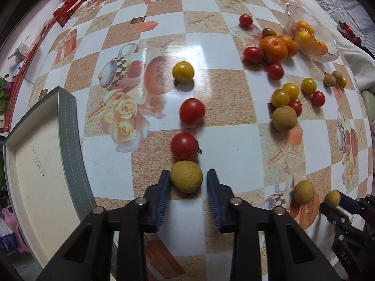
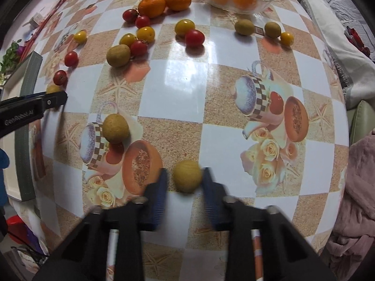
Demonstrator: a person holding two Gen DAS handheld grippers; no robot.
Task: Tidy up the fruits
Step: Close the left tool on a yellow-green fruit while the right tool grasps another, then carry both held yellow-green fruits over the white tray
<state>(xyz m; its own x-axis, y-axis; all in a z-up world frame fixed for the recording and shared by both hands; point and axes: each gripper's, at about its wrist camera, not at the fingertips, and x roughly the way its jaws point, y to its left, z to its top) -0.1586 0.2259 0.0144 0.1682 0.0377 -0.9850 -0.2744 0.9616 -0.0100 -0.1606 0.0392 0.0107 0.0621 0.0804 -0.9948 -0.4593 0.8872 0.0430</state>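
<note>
Left wrist view is showing the left gripper (image 1: 187,182) standing open around a round tan-yellow longan (image 1: 186,176) at lower centre, right gripper (image 2: 185,180) likewise straddling another tan longan (image 2: 187,176), while most fruit is lying scattered, unsorted.

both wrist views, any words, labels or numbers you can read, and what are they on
"GenRobot.AI", white print on the black side of the left gripper, seen from the right wrist view.
"DAS", raised letters on the black body of the right gripper, at the edge of the left wrist view; more may follow out of frame.
Faint handwriting on the inside floor of the box lid, too faint to read.
Red packages at the table's far edge: print too small to read.
</note>
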